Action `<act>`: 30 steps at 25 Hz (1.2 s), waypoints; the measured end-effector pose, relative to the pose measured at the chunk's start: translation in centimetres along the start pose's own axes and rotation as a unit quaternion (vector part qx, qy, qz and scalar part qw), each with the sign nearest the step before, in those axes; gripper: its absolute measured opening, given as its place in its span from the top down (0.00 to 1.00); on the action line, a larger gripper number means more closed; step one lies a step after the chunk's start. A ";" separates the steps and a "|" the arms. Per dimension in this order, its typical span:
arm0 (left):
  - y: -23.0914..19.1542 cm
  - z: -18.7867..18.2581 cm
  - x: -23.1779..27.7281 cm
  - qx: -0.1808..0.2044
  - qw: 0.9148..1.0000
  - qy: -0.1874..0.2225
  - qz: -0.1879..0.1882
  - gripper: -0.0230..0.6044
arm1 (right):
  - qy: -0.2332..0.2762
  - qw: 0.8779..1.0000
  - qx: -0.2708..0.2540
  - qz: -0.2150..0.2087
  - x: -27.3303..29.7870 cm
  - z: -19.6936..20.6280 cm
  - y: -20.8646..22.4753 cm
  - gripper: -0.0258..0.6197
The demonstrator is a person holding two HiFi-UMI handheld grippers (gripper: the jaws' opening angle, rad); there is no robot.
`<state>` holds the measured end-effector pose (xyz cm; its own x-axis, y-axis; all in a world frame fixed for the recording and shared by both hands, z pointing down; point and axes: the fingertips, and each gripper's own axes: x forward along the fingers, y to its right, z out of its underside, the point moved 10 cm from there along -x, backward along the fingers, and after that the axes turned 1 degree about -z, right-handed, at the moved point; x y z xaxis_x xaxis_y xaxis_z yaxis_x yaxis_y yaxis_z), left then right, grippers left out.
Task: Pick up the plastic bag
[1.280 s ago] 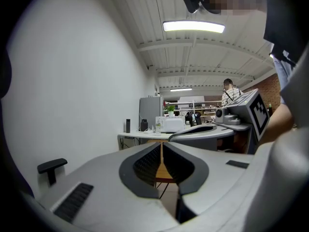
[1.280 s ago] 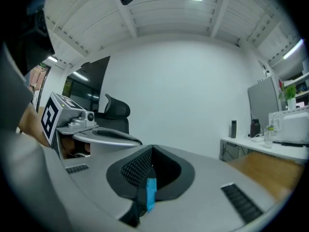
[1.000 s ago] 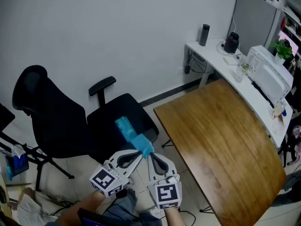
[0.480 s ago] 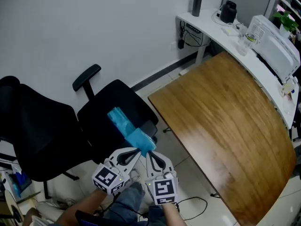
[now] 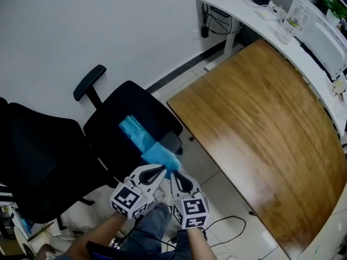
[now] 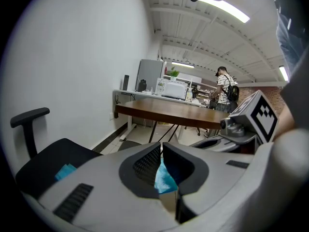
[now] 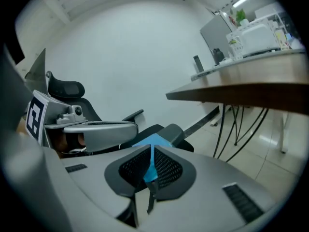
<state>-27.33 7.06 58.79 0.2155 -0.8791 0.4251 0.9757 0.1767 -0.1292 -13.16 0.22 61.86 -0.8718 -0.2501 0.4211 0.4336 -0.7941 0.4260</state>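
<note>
A blue plastic bag (image 5: pixel 142 138) stretches from the black chair seat (image 5: pixel 116 110) toward me. Its near end is bunched between both grippers. My left gripper (image 5: pixel 162 170) is shut on that end; in the left gripper view the blue film (image 6: pixel 164 180) shows just behind the closed jaws of the left gripper (image 6: pixel 161 147). My right gripper (image 5: pixel 174 173) sits close beside it. Its jaws have just been opening slightly, but they still pinch a thin fold of the bag (image 7: pixel 150 170) in the right gripper view, where the right gripper (image 7: pixel 151 150) looks nearly closed. The bag's far end (image 6: pixel 64 171) rests on the seat.
The office chair has a black backrest (image 5: pixel 32 156) and an armrest (image 5: pixel 89 82). A brown wooden table (image 5: pixel 260 107) fills the right side, with a white desk (image 5: pixel 303 31) of equipment behind it. Cables (image 5: pixel 227 223) lie on the tiled floor.
Both grippers have come down together with the bag toward the chair seat, and the bag's far end now lies lower over the seat. The head view has tilted further down.
</note>
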 end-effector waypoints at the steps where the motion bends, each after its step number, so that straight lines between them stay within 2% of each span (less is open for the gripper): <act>1: -0.1 0.2 0.2 0.001 1.000 -0.004 0.003 0.93 | -0.004 1.000 0.013 0.003 0.1 0.4 0.2 0.88; 5: -0.4 0.9 0.9 -0.004 1.000 -0.023 0.013 0.93 | -0.015 0.997 0.068 0.014 0.5 2.3 1.0 0.76; 7: -0.6 1.4 1.2 -0.003 0.999 -0.030 0.017 0.93 | -0.013 0.993 0.118 0.012 0.8 3.1 1.5 0.70; 12: -1.2 2.0 1.3 0.003 0.999 -0.033 0.027 0.93 | 0.007 0.963 0.268 -0.017 1.6 5.1 2.7 0.56; 18: -2.2 2.6 1.3 -0.004 0.999 -0.036 0.026 0.93 | 0.038 0.933 0.354 -0.045 2.9 6.5 3.1 0.56; 26: -2.8 3.2 1.7 -0.005 0.998 -0.045 0.033 0.93 | 0.039 0.920 0.377 -0.102 4.5 7.1 2.9 0.57; 27: -2.9 3.3 1.7 -0.004 0.998 -0.046 0.034 0.93 | 0.040 0.922 0.371 -0.102 4.5 7.1 2.9 0.64; 28: -3.0 3.3 1.7 -0.003 0.998 -0.046 0.035 0.93 | 0.040 0.925 0.364 -0.102 4.5 7.0 2.9 0.64; 29: -3.1 3.3 1.7 -0.003 0.998 -0.046 0.036 0.93 | 0.040 0.929 0.355 -0.100 4.4 7.0 2.9 0.71; 30: -3.1 3.3 1.7 -0.003 0.998 -0.047 0.036 0.93 | 0.040 0.933 0.344 -0.095 4.2 6.9 2.9 0.85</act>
<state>-29.89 6.48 62.86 0.2877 -0.8190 0.4965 0.9575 0.2346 -0.1677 -14.05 0.70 70.36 -0.9500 -0.2040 0.2364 0.2894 -0.2910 0.9119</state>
